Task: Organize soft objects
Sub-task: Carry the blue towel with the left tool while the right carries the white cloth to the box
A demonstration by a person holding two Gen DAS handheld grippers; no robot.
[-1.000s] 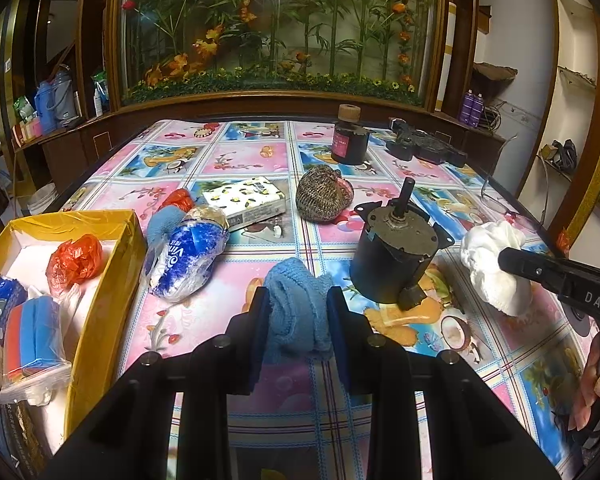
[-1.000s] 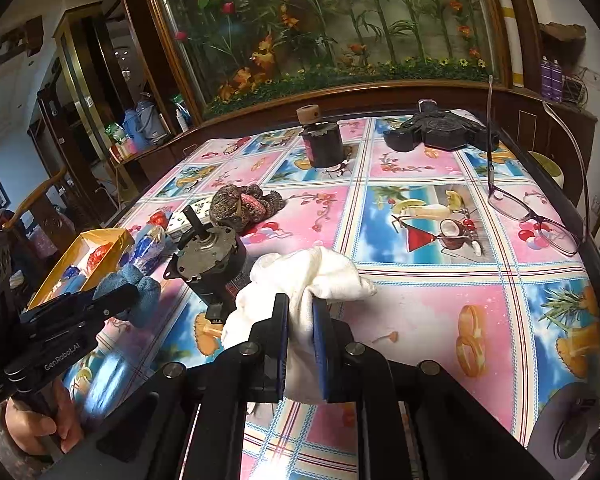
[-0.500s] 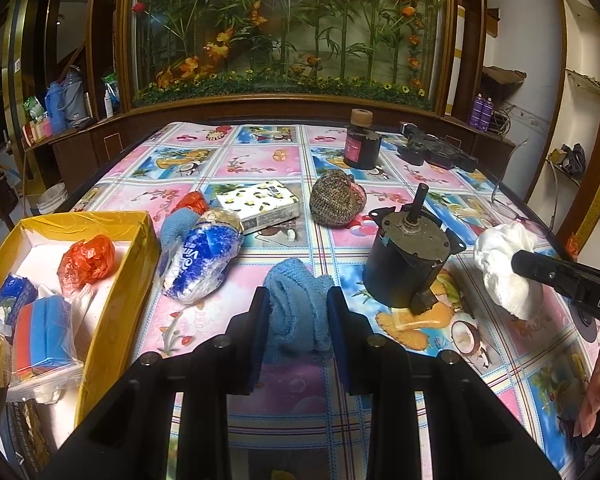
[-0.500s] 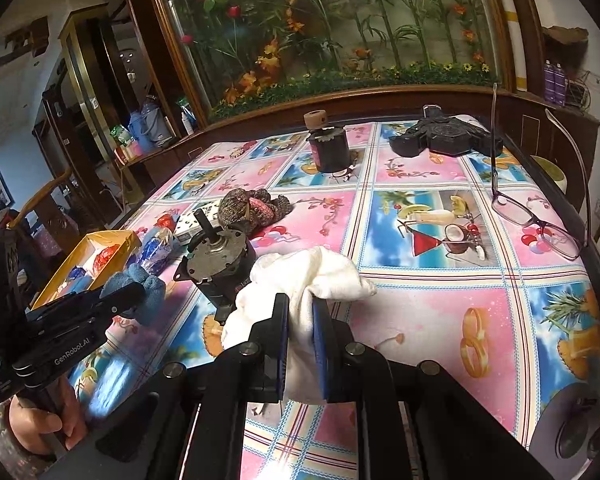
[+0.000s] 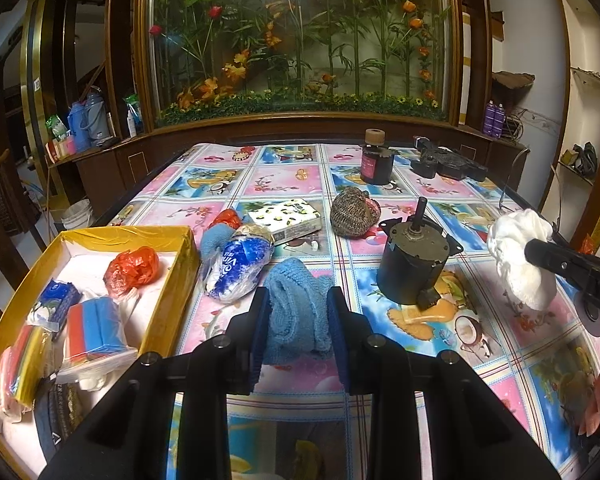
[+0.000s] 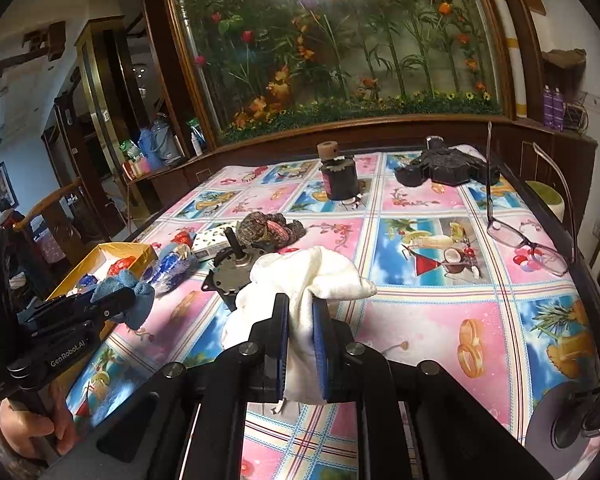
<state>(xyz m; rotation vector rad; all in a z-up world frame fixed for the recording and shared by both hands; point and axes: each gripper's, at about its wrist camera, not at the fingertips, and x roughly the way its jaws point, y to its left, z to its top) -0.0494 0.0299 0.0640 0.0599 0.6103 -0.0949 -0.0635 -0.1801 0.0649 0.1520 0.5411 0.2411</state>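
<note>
My left gripper is shut on a blue fluffy cloth and holds it above the patterned table; the cloth also shows in the right wrist view. My right gripper is shut on a white cloth, which also shows at the right of the left wrist view. A yellow box at the left holds a red bag, blue-and-orange sponges and other packets. On the table lie a blue-and-white plastic bag, a knitted brown item and a tissue pack.
A black motor stands between the two cloths. A dark jar and a black device are at the far side. Glasses lie near the right edge. A wooden ledge and flower panel bound the far end.
Both grippers have risen with their cloths still held. The view has tilted up, and the table objects sit lower in both views.
</note>
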